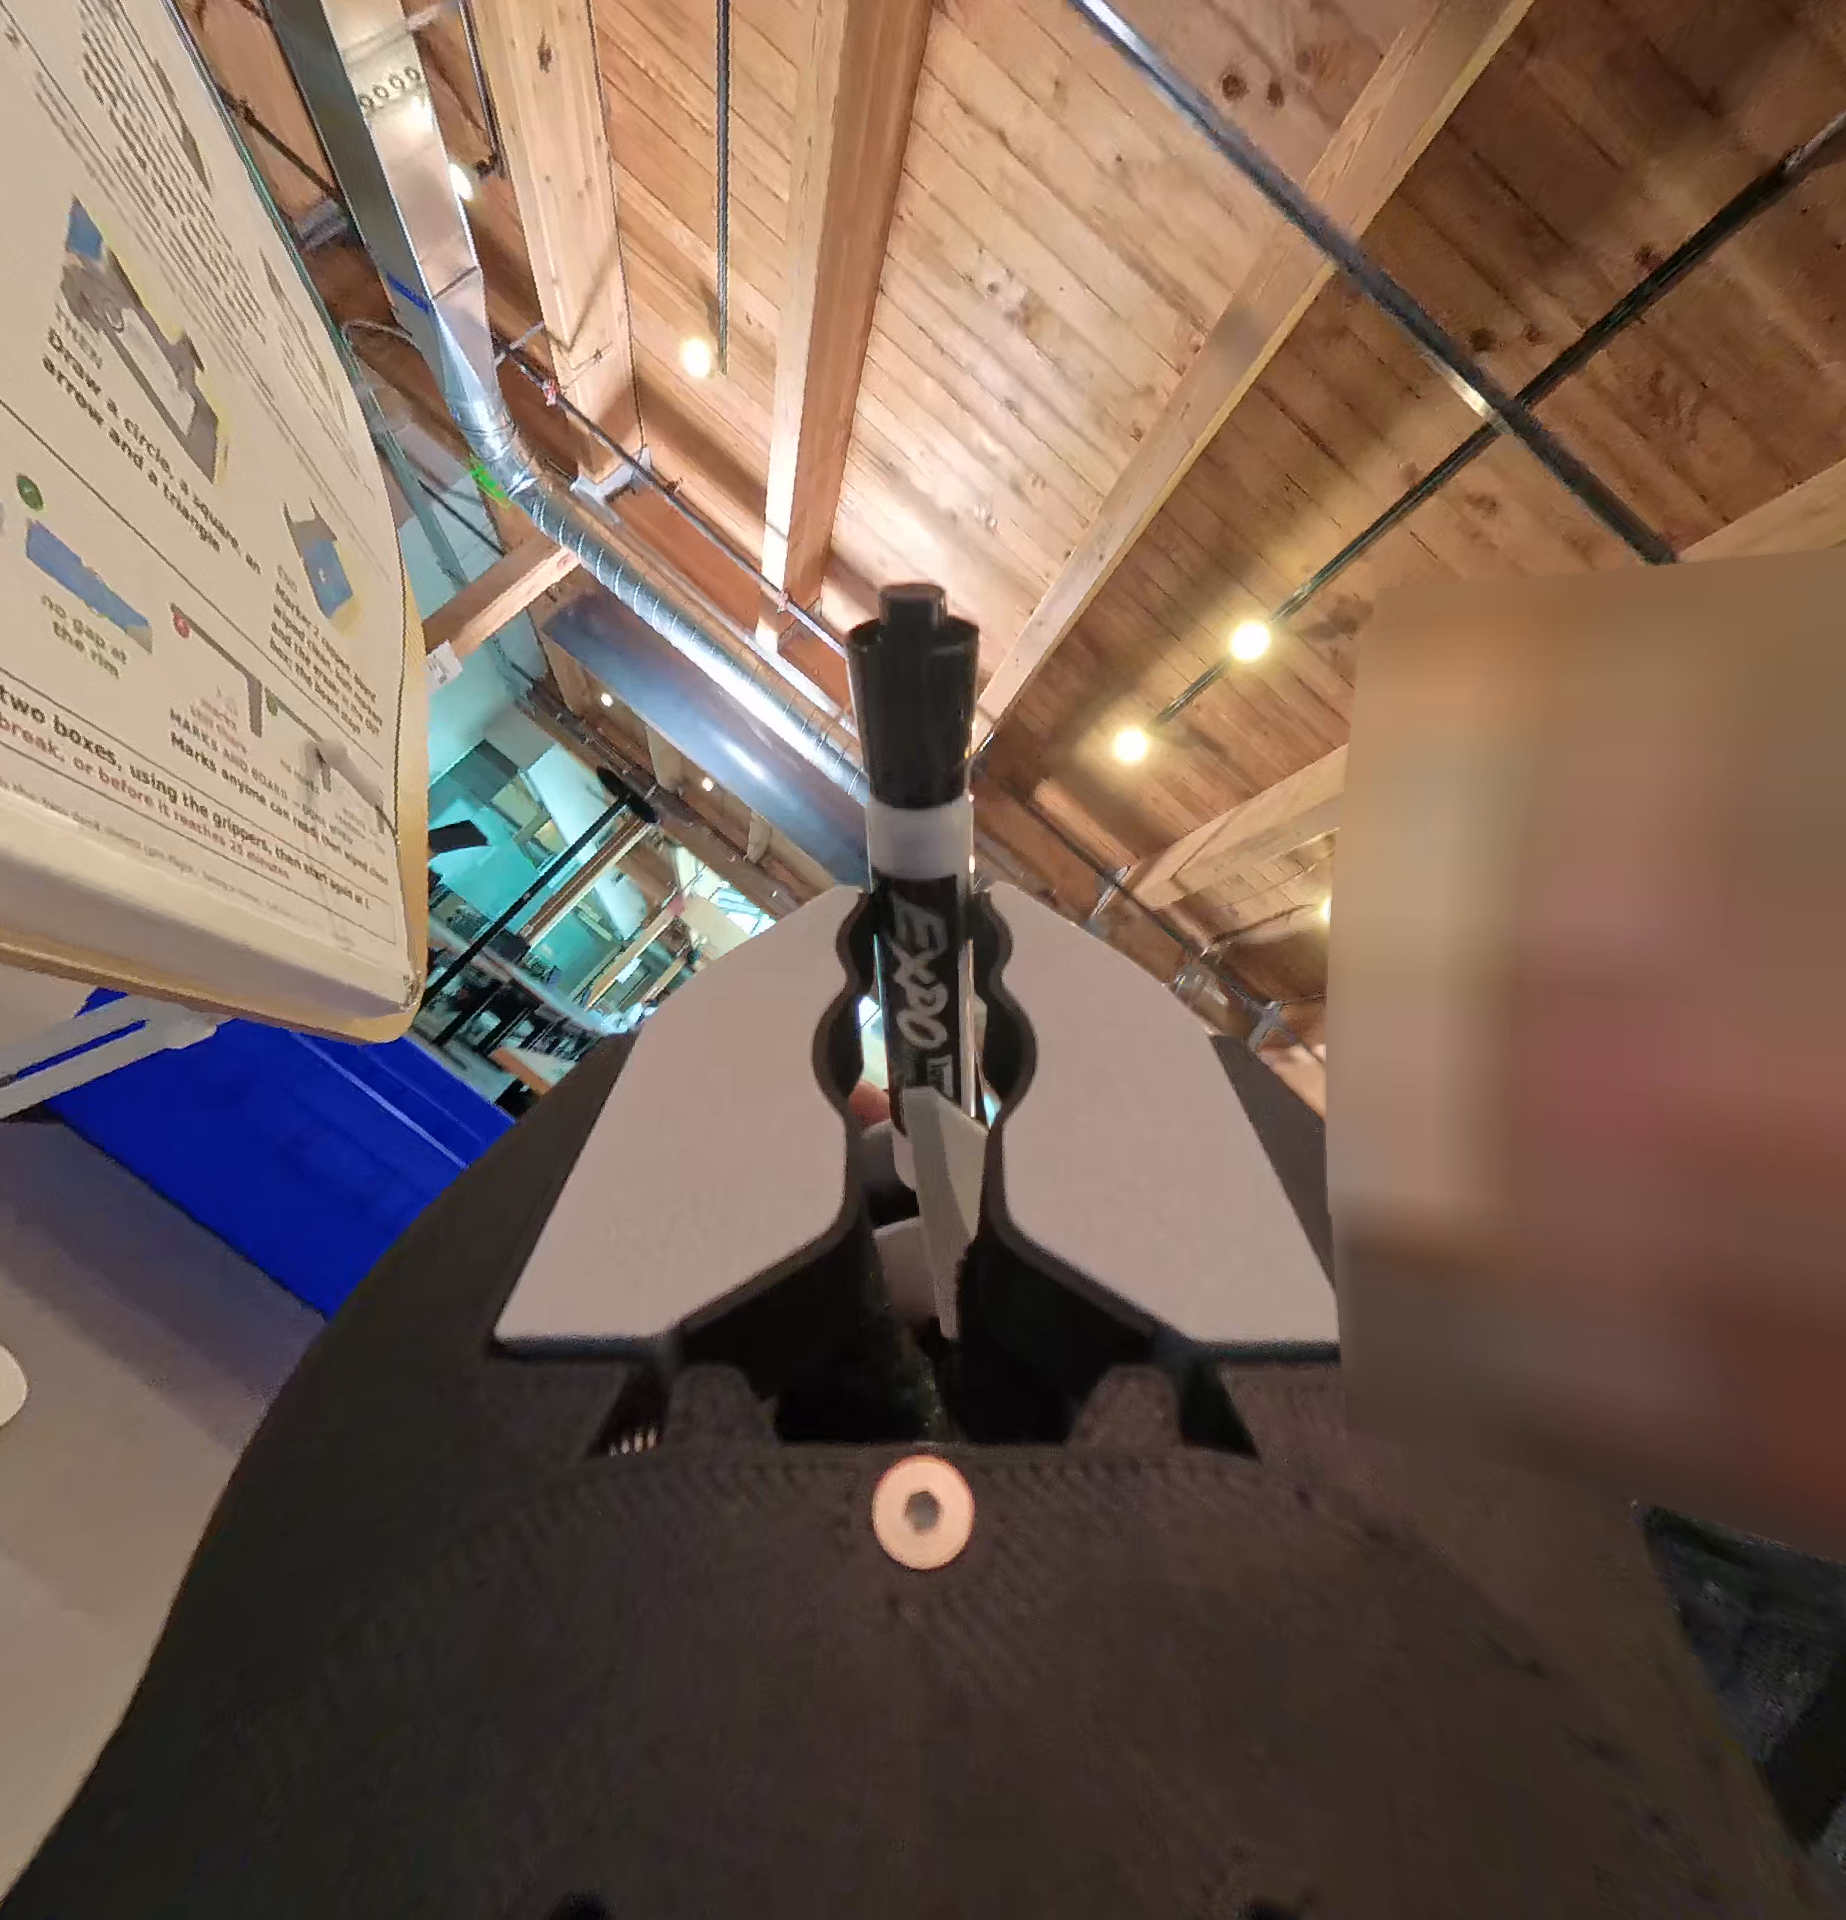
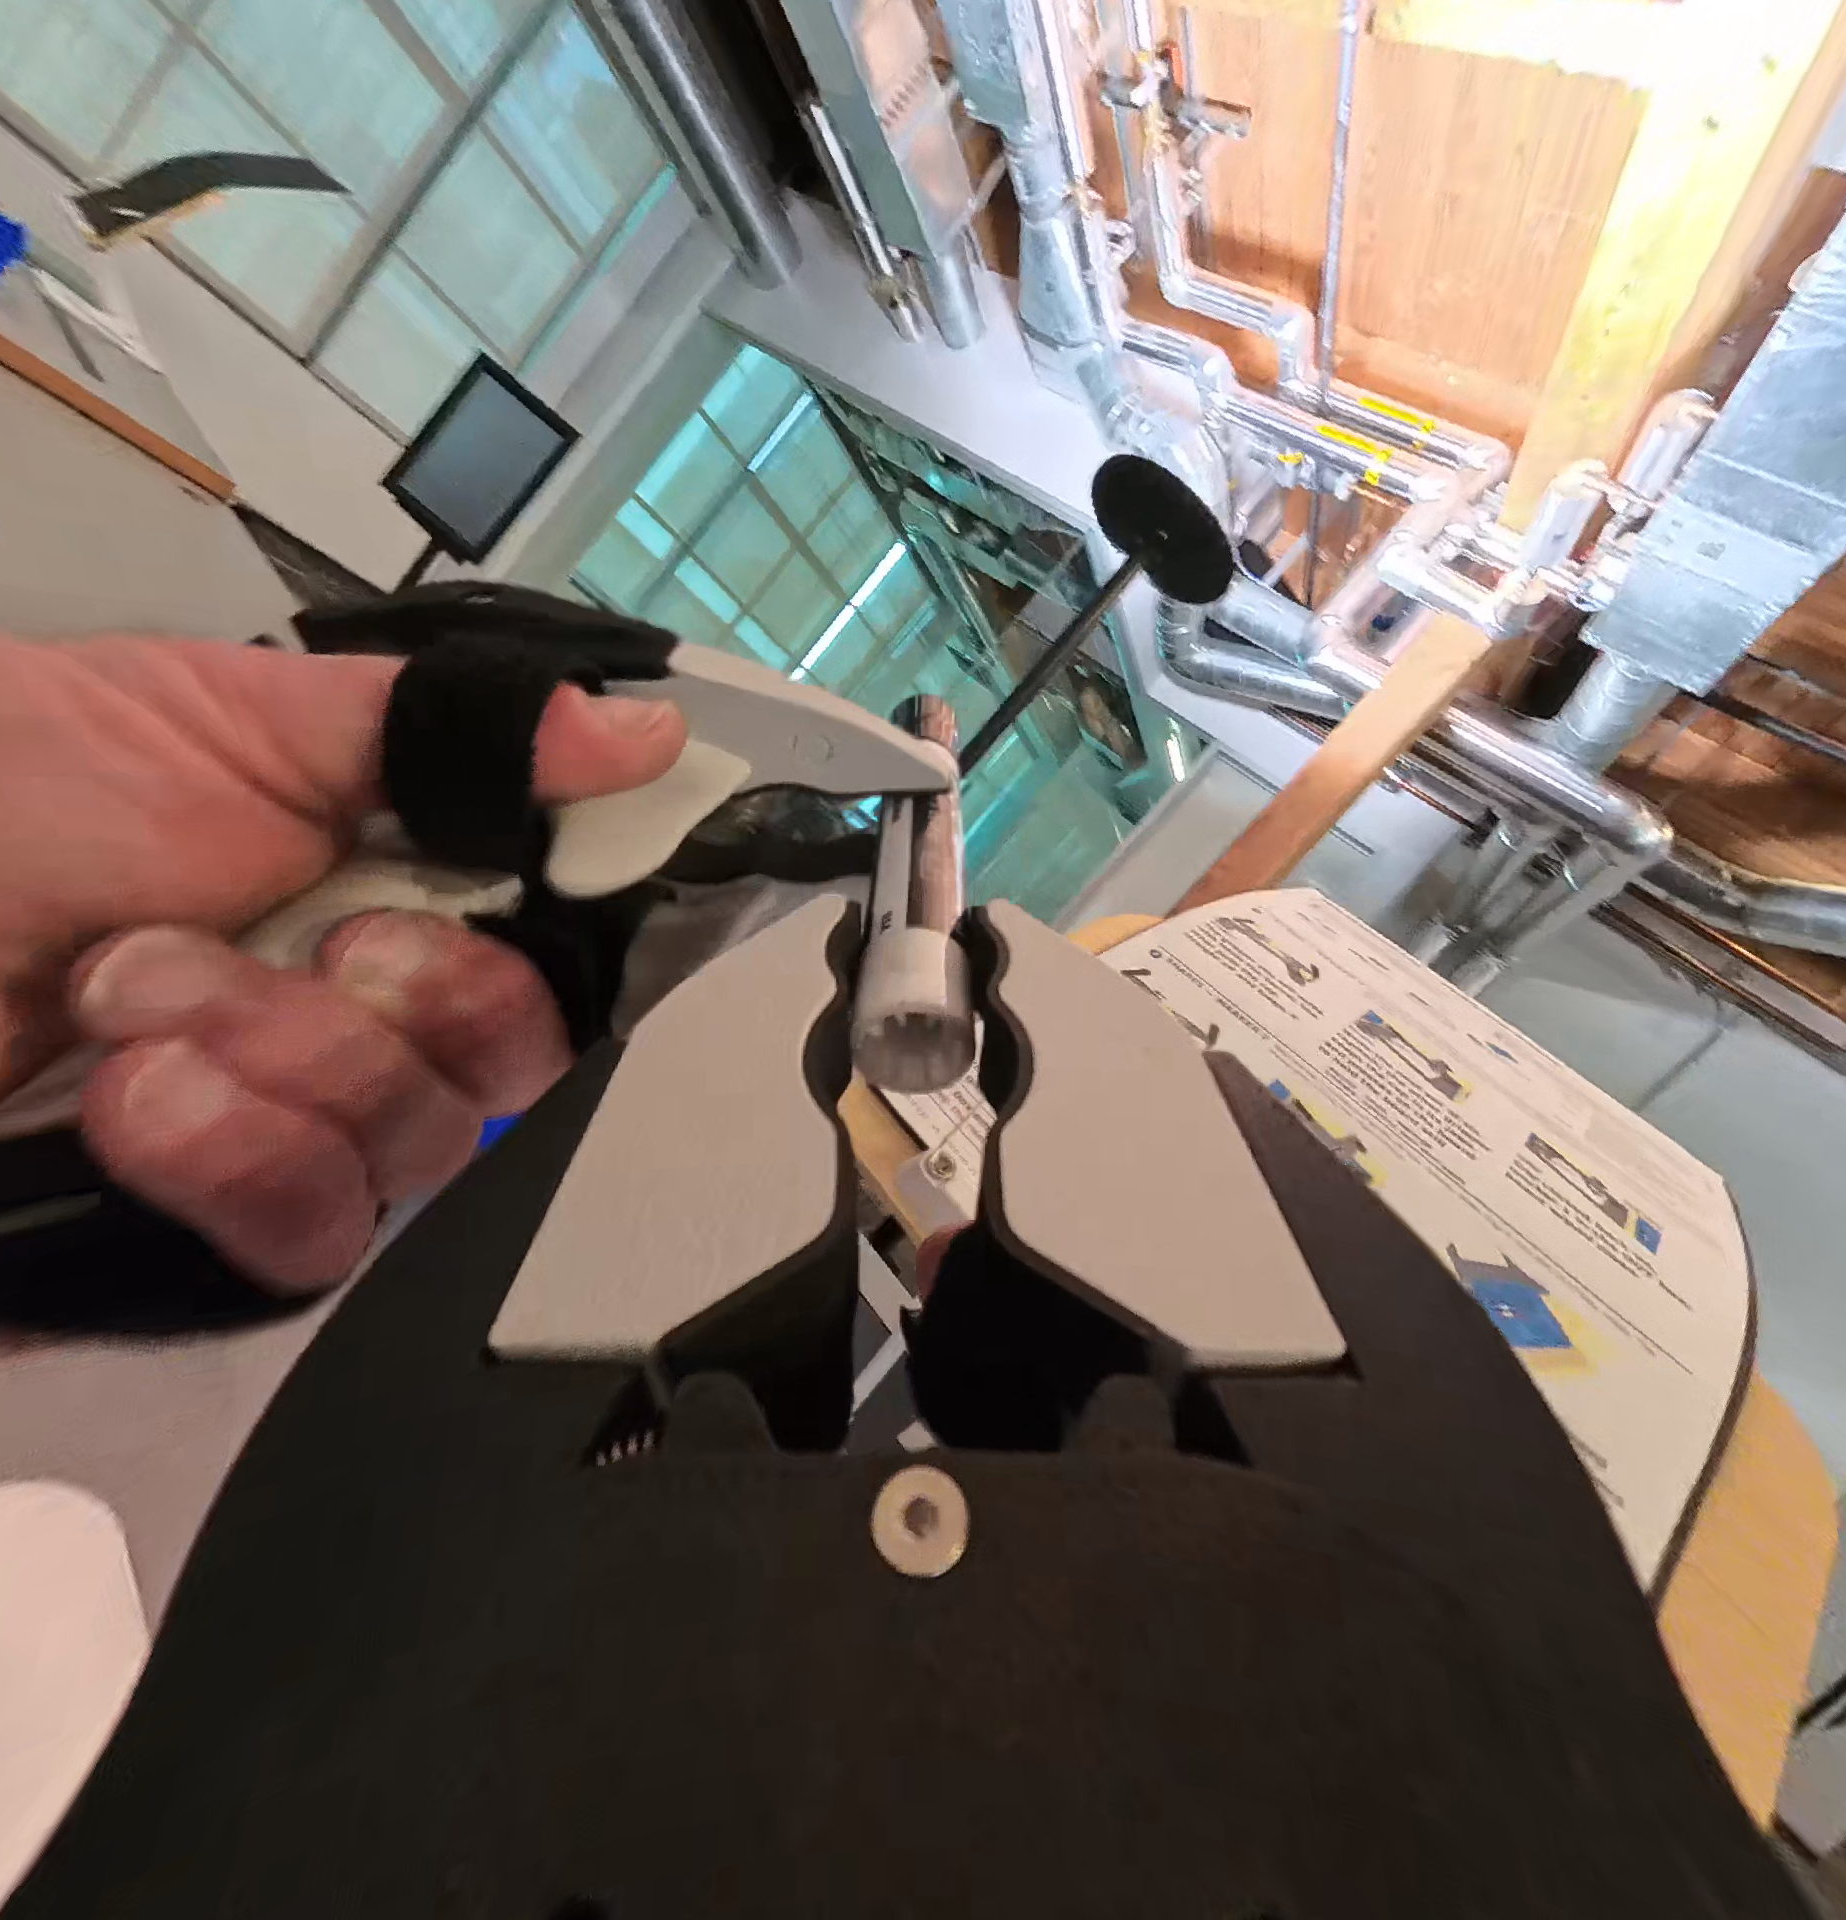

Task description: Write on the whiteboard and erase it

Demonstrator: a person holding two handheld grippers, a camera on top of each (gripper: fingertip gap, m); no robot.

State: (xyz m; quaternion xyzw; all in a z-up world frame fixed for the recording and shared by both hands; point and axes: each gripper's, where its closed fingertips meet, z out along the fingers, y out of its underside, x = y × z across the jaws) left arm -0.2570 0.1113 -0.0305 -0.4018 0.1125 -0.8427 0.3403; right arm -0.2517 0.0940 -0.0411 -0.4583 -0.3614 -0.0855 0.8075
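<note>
Left wrist view has the left hand-held gripper (image 1: 920,935) pointing up at the ceiling, its grey fingers (image 1: 732,1091) closed on the barrel of a black marker (image 1: 914,831) that stands upright between them, cap end toward 12 o'clock and a white band just above the fingertips. At 9 to 10 o'clock from the marker hangs an instruction sheet (image 1: 171,582) on a board, with a blue bin (image 1: 275,1132) below it near 8 o'clock; wooden beams (image 1: 825,312) and a silver duct (image 1: 628,561) fill the upper part. Right wrist view shows the right hand-held gripper (image 2: 915,987) slightly parted, the white open end of the marker (image 2: 914,997) sitting between its fingertips; whether the pads actually press on it I cannot tell. The left hand-held gripper reaches in from 9 o'clock, gripped by a person's hand (image 2: 223,914) with a black strap over one finger, and its fingertip sits on the marker farther up. At 4 o'clock lies the instruction sheet (image 2: 1418,1091), and silver pipes (image 2: 1262,364) run across 12 to 2 o'clock
</note>
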